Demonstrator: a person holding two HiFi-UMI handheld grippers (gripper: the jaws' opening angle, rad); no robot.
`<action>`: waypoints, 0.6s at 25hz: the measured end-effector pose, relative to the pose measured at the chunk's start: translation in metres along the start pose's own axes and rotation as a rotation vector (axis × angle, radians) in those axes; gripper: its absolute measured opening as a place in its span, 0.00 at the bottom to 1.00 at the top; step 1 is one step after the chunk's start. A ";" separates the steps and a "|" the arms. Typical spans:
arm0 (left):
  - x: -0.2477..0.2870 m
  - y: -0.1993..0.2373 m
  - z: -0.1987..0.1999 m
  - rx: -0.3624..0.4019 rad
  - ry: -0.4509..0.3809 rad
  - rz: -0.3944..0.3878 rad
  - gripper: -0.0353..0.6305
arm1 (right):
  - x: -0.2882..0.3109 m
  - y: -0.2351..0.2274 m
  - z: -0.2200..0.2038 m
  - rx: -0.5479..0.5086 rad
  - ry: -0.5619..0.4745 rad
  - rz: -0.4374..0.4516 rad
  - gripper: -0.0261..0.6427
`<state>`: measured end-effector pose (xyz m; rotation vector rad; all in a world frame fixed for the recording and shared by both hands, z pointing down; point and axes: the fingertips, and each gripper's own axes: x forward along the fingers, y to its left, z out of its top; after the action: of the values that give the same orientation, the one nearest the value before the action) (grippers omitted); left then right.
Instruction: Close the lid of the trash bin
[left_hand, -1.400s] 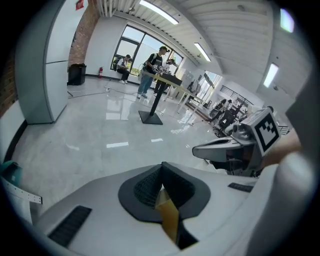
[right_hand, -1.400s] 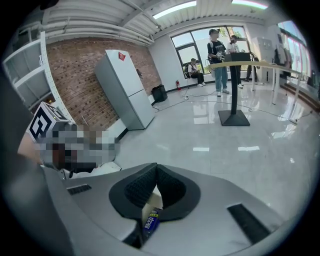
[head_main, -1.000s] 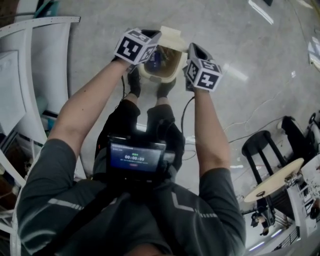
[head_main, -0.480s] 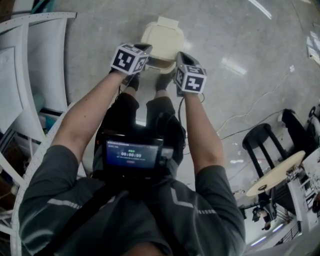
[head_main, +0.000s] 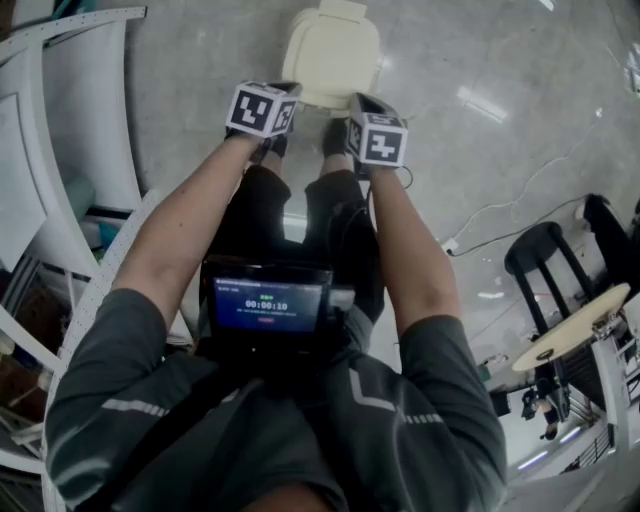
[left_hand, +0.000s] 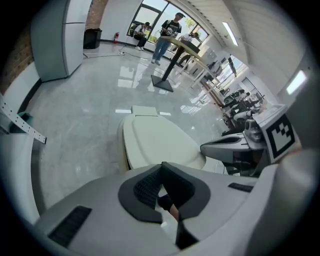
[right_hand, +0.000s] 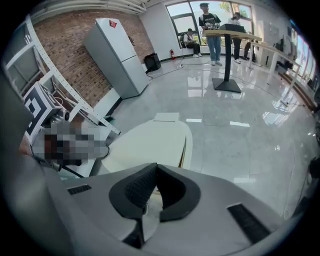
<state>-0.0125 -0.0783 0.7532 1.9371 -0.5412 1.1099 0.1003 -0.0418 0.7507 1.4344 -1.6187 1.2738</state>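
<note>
A cream trash bin (head_main: 330, 50) stands on the grey floor just beyond the person's shoes, and its lid (left_hand: 159, 142) lies flat and closed. The same lid (right_hand: 150, 145) fills the middle of the right gripper view. My left gripper (head_main: 270, 108) hovers near the bin's near left corner, a little above the lid and apart from it. My right gripper (head_main: 368, 128) hovers at the near right corner, also apart. The left gripper's (left_hand: 161, 170) and the right gripper's (right_hand: 156, 172) jaws are both pressed together with nothing between them.
A white perforated rack (head_main: 60, 150) runs along the left. At the right stand a black stool (head_main: 545, 265) and a round table (head_main: 570, 330), with a cable (head_main: 500, 215) on the floor. A grey cabinet (right_hand: 117, 50) and people at a standing table (right_hand: 227, 35) are far off.
A second ago the bin's lid stood open and showed its inside; it has come down and is now closed. Both grippers have drawn back toward the person.
</note>
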 end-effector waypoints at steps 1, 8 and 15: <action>0.001 0.002 -0.005 -0.009 0.006 0.013 0.06 | 0.002 0.003 -0.002 -0.006 0.003 0.005 0.06; 0.028 0.003 -0.027 -0.025 0.059 0.005 0.06 | 0.019 -0.004 -0.028 0.022 0.044 -0.008 0.06; 0.053 0.004 -0.045 -0.025 0.086 0.013 0.06 | 0.040 -0.014 -0.049 0.089 0.083 -0.023 0.06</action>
<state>-0.0102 -0.0419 0.8128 1.8575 -0.5191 1.1839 0.0981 -0.0104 0.8069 1.4292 -1.5046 1.3890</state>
